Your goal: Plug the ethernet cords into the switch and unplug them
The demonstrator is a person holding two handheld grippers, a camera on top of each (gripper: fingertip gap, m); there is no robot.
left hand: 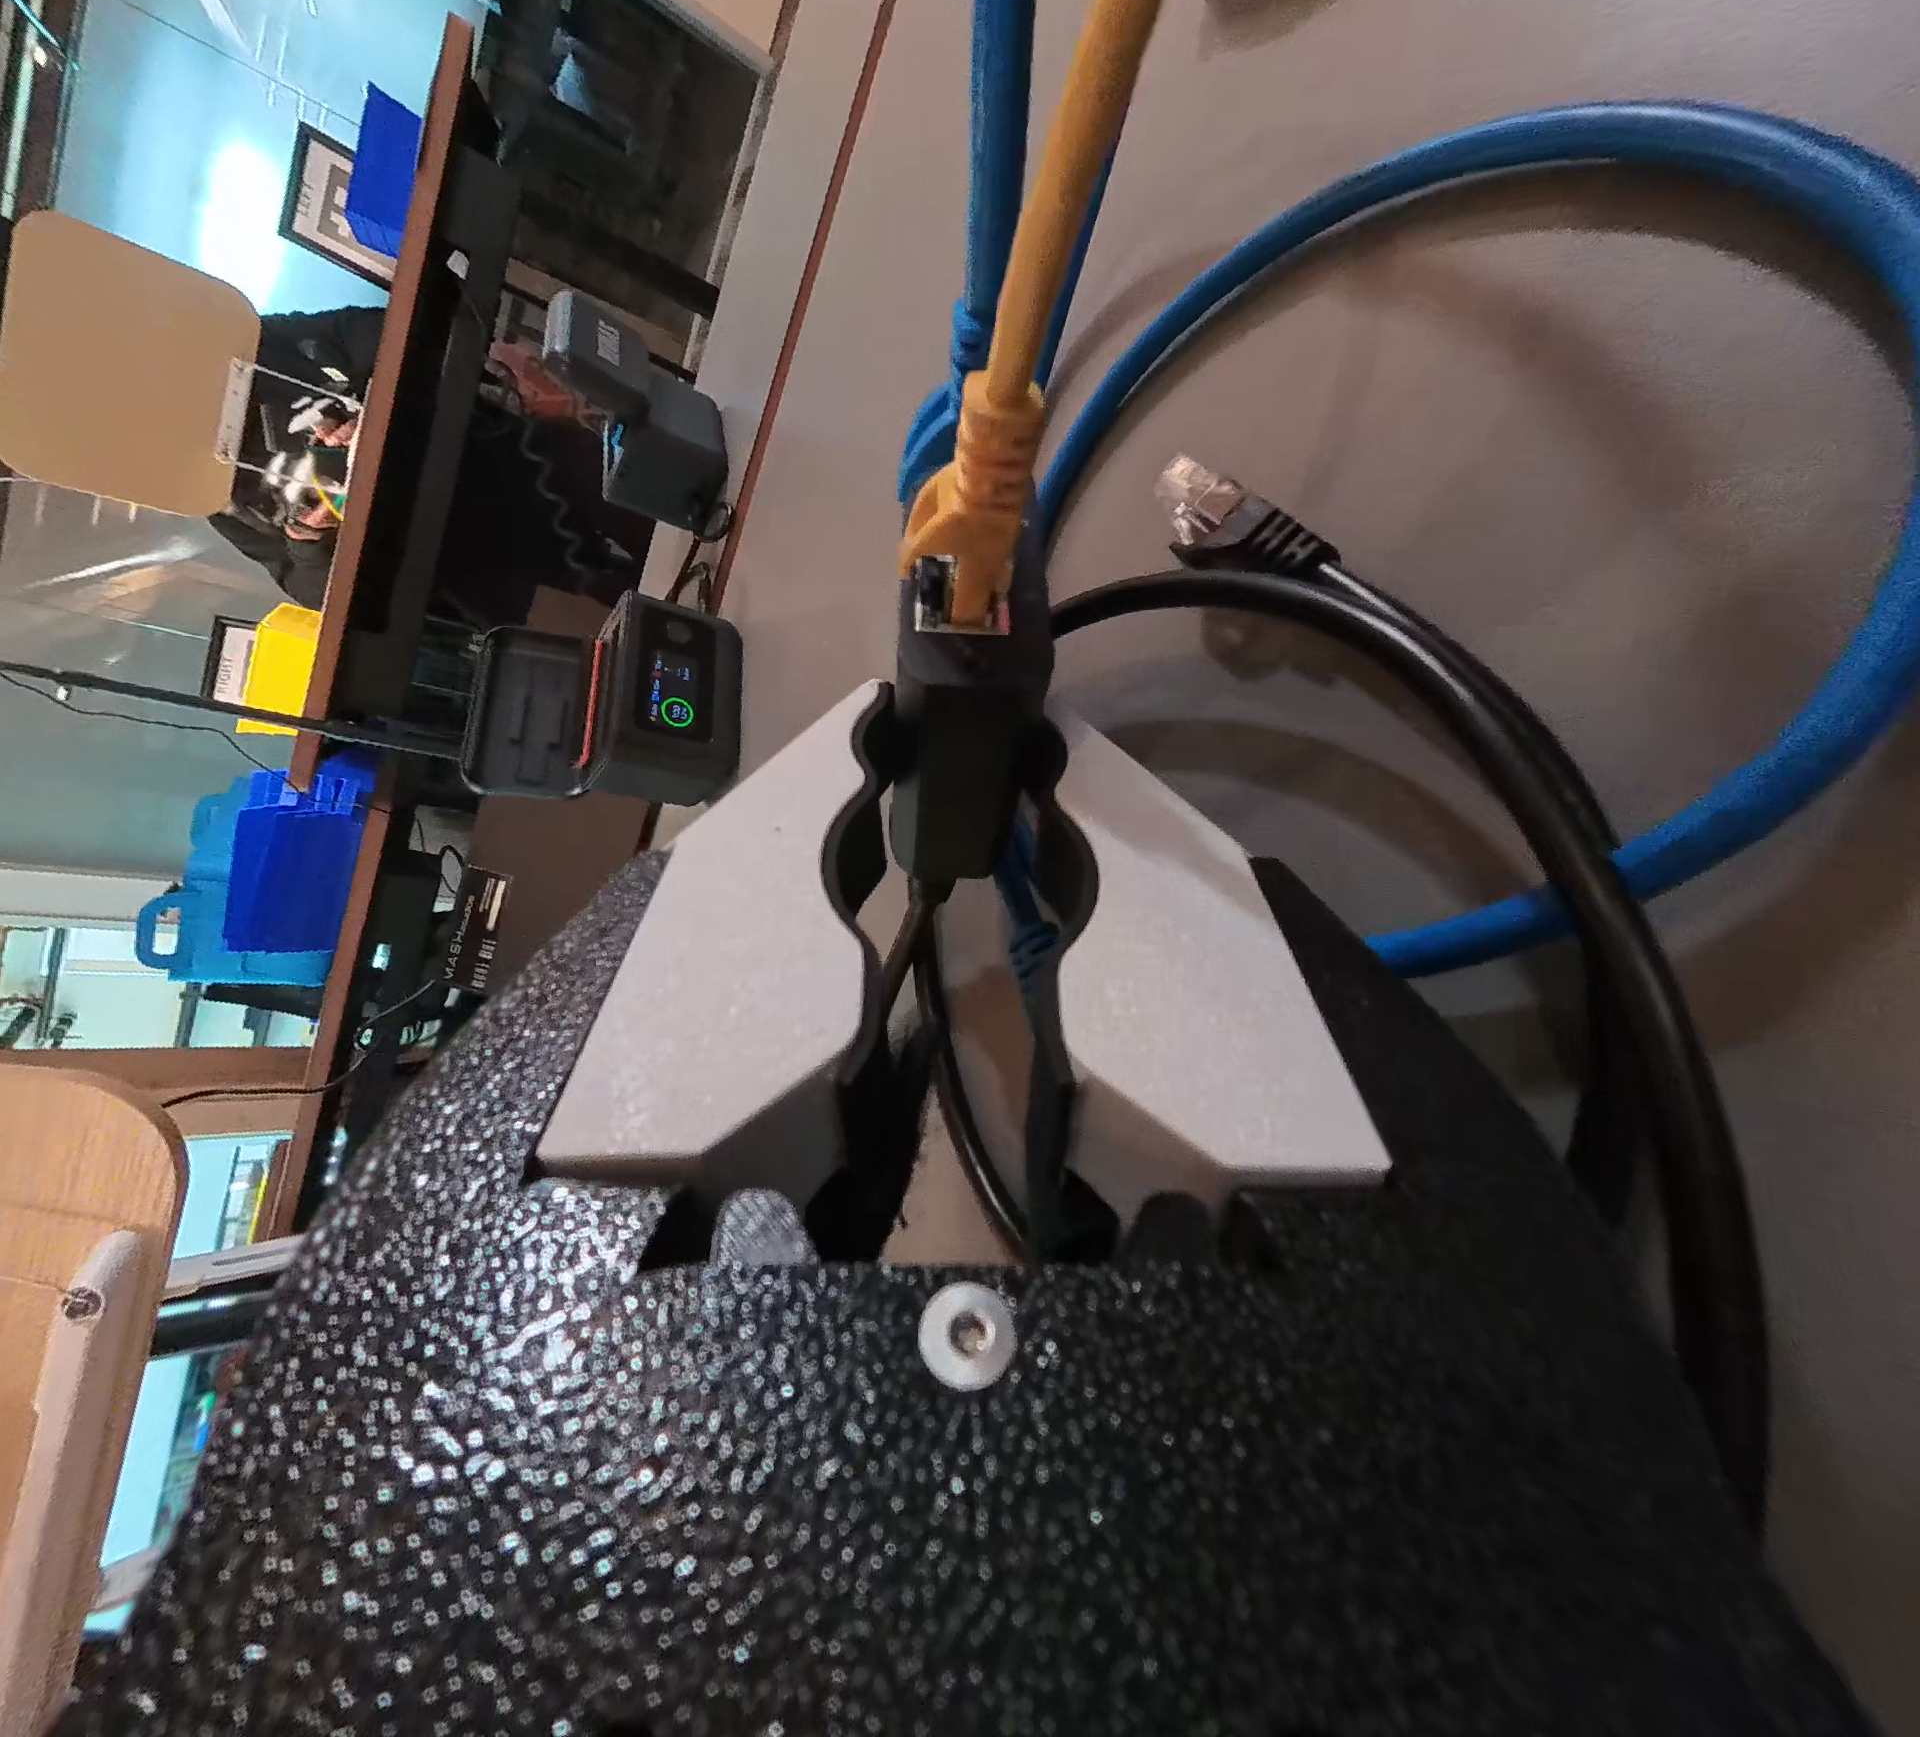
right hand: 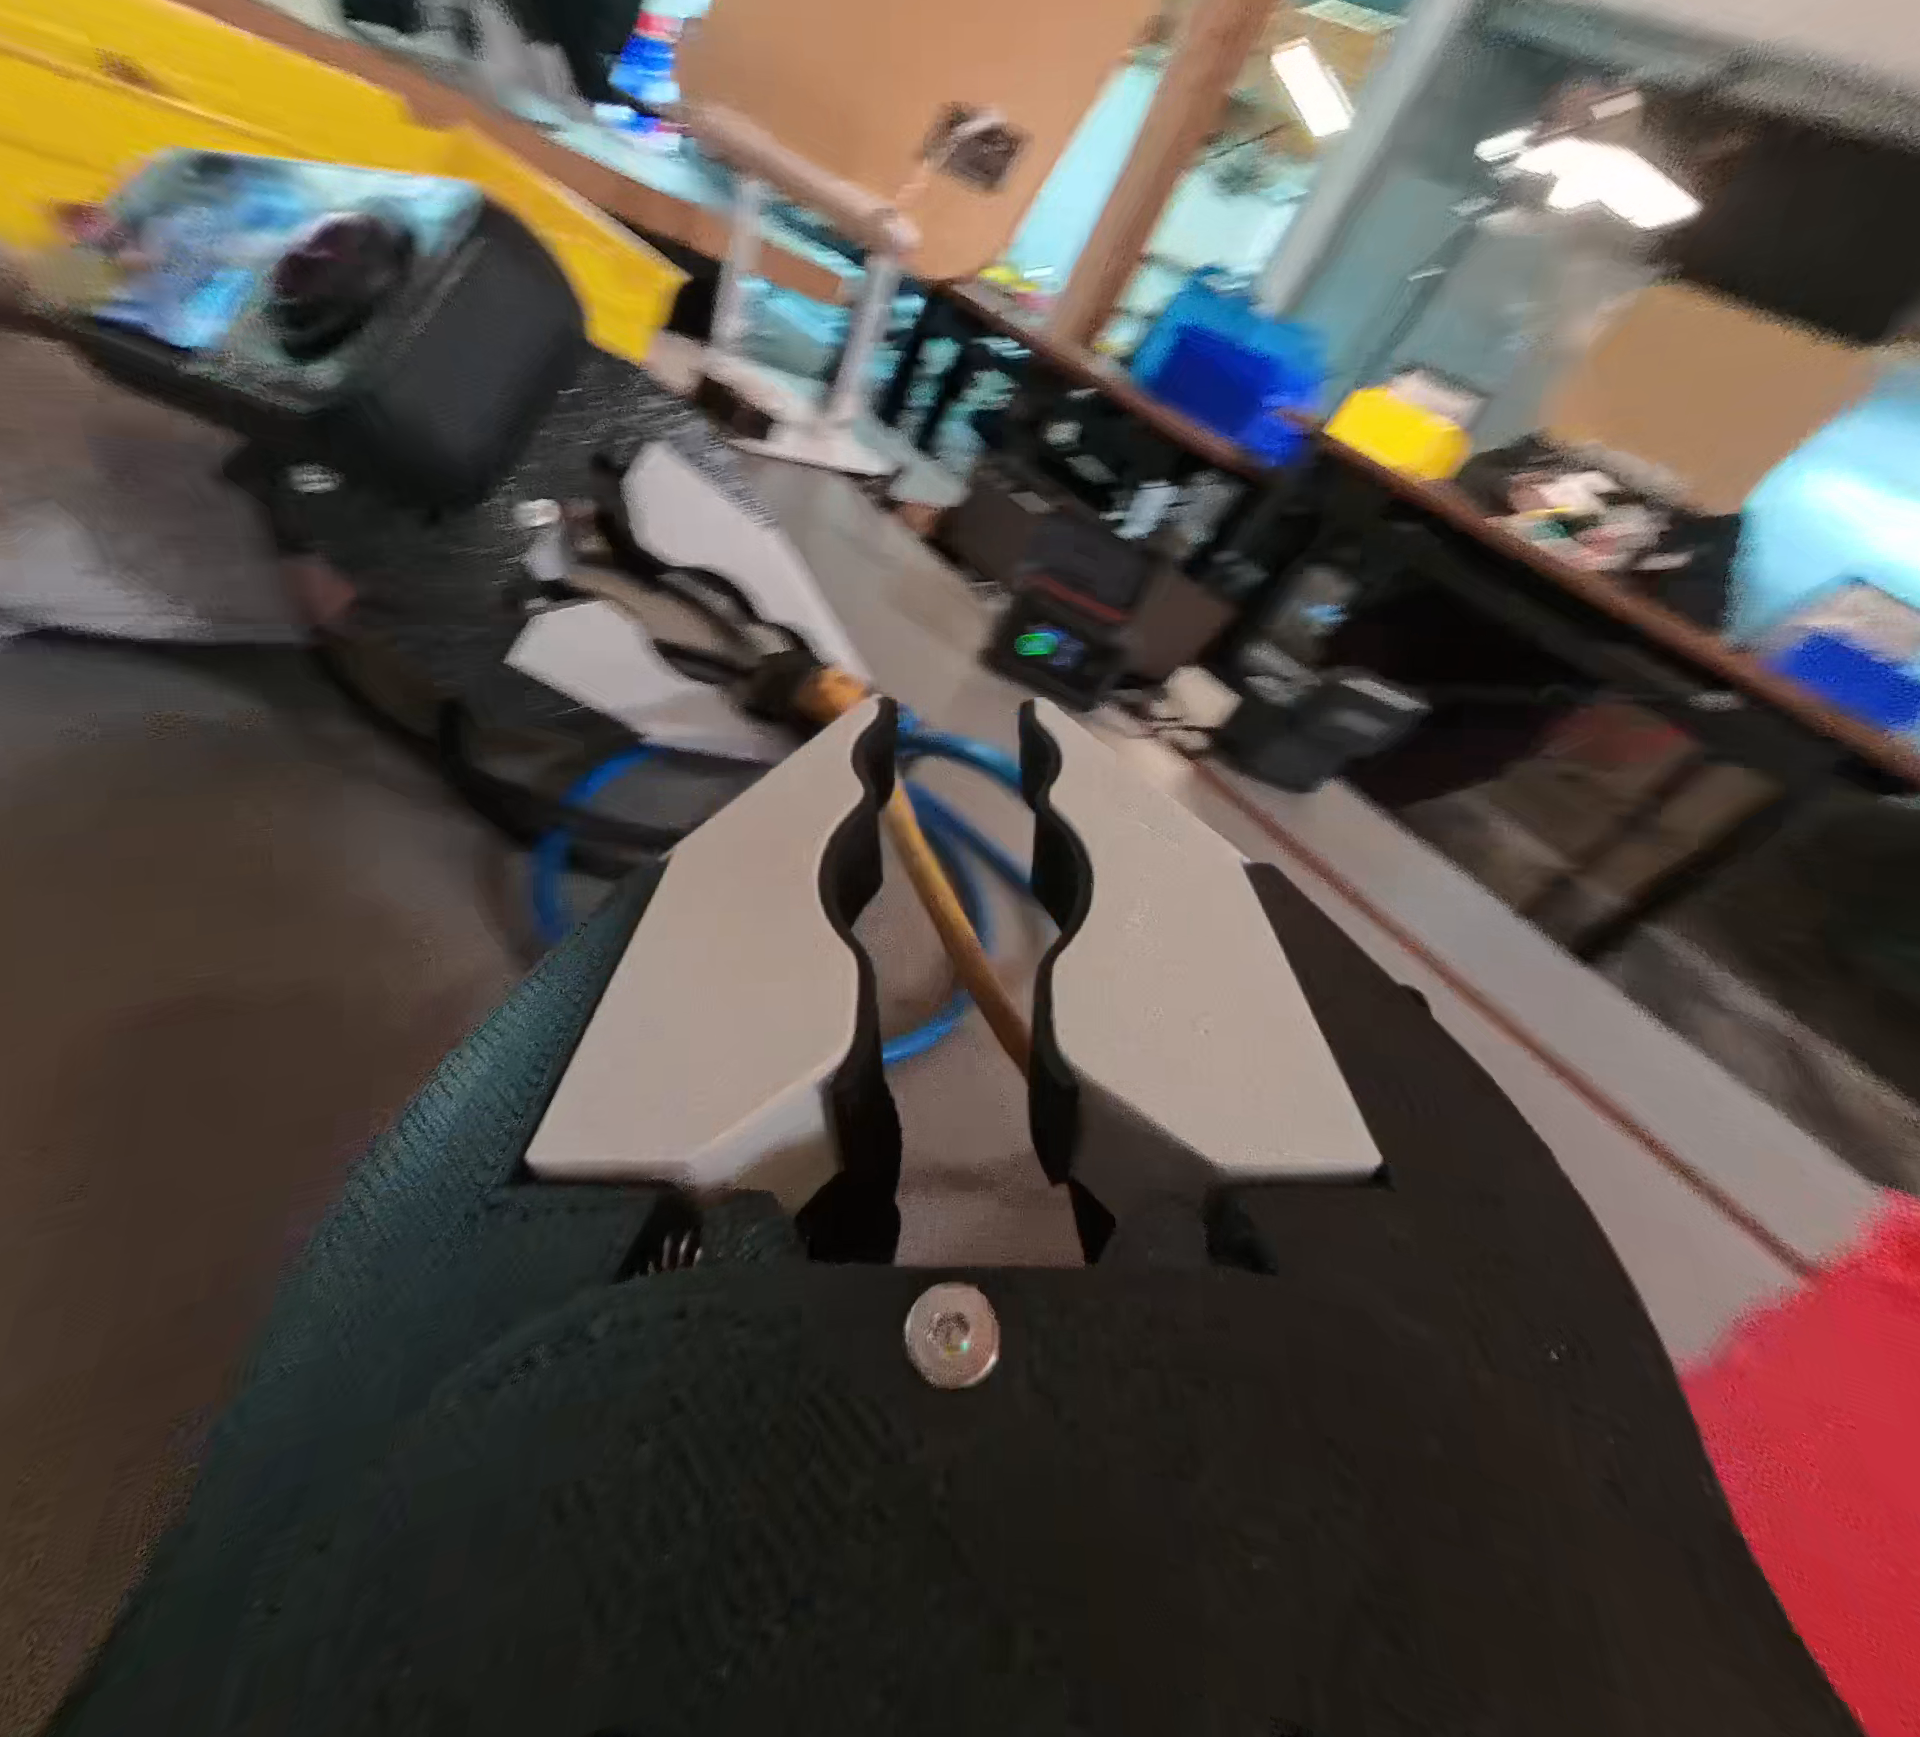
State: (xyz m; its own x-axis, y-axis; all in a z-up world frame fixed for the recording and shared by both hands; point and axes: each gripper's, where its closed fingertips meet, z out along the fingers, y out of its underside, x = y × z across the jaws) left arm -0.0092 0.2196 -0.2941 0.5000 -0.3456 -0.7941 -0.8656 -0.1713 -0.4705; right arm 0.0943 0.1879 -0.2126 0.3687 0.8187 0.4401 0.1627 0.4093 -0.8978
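My left gripper (left hand: 966,721) is shut on a small black switch (left hand: 961,752), held above the grey table. An orange ethernet cord (left hand: 1091,108) has its plug (left hand: 971,503) seated in the switch's port. A blue ethernet cord (left hand: 1766,253) lies coiled on the table. A black cord (left hand: 1507,752) lies over it, its clear plug (left hand: 1226,508) loose. My right gripper (right hand: 956,721) is open. The orange cord (right hand: 940,898) runs through the gap between its fingers, not pinched. The blurred right wrist view shows the left gripper (right hand: 727,638) farther off with the switch (right hand: 774,685).
A dark power unit with a lit screen (left hand: 665,711) stands at the table's far edge, also in the right wrist view (right hand: 1049,648). Yellow bins (right hand: 312,108) and blue bins (right hand: 1216,368) sit on benches behind. A red thing (right hand: 1829,1427) is at the lower right. The grippers' ends are close to 15 cm from one another.
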